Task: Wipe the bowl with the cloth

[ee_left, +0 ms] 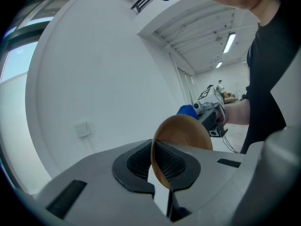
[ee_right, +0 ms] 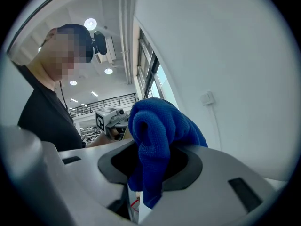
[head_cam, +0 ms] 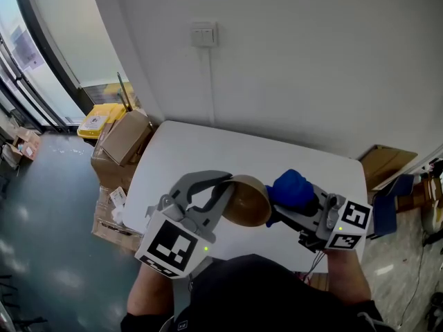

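A brown bowl [head_cam: 248, 200] is held up off the white table [head_cam: 208, 154], tipped on its side, with my left gripper [head_cam: 220, 191] shut on its rim. In the left gripper view the bowl [ee_left: 183, 135] stands edge-on between the dark pads [ee_left: 136, 164]. My right gripper [head_cam: 285, 209] is shut on a bunched blue cloth [head_cam: 292, 189], which sits right beside the bowl's open side; whether they touch I cannot tell. In the right gripper view the cloth [ee_right: 157, 140] fills the gap between the jaws and hides the bowl.
Cardboard boxes [head_cam: 124, 140] stand stacked on the floor left of the table, with a yellow bin [head_cam: 97, 122] behind them. Another open box [head_cam: 384, 163] sits at the table's right end. A white wall with a switch [head_cam: 204, 33] rises behind the table.
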A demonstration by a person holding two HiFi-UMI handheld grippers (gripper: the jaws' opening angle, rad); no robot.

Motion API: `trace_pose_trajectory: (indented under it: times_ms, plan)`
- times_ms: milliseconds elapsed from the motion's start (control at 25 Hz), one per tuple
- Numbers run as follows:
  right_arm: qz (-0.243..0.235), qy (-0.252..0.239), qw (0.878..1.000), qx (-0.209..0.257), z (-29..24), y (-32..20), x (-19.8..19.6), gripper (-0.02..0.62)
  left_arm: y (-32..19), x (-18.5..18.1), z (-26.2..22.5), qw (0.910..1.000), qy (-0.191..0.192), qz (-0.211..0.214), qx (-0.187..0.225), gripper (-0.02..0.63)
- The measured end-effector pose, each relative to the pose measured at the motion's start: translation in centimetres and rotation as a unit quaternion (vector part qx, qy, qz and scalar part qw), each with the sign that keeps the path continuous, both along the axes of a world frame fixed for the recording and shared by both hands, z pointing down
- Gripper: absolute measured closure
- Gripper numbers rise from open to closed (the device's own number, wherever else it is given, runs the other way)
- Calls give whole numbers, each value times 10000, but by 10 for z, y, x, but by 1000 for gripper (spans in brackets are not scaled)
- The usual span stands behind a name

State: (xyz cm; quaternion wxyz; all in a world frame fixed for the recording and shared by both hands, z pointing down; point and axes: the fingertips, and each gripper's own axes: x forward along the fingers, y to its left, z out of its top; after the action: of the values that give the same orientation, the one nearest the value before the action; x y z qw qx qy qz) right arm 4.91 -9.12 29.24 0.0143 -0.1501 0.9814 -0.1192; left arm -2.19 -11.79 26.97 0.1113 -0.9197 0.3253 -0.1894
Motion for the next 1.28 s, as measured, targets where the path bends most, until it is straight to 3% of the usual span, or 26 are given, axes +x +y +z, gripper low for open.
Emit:
trace_pose_trajectory:
  times_ms: [160,360,480,680,840,960,1040,1280]
  plan:
    - [-49,-236,9997,-7,-5,3,3,494,0,2,2,9997,207,73,-125,588]
    - [-222,-492,9983,-217,-10,4,10,445,3,5,-2,9987,414,213,-183,588]
    - [-232,-613,9972,-370,-9,1,12,426,1,3,0,9991,345,174,-189,588]
    - [223,-197,9983,-511,8,-14,17,452,-4,1,7,9994,282,94,-203,588]
    - [308,347,9985,-276,19,-15,17,488,-10,-2,1,9993,351,-10,-111,588]
    - [42,1044,9945,-15,39,-1,3,489,-15,-4,-8,9989,453,-108,-36,588]
    - [-237,1242,9920,16,51,11,-10,489,-17,-3,-14,9987,486,-156,17,588]
    - [-1164,768,9894,-414,46,49,-51,489,-32,9,-9,9980,6,-540,328,588]
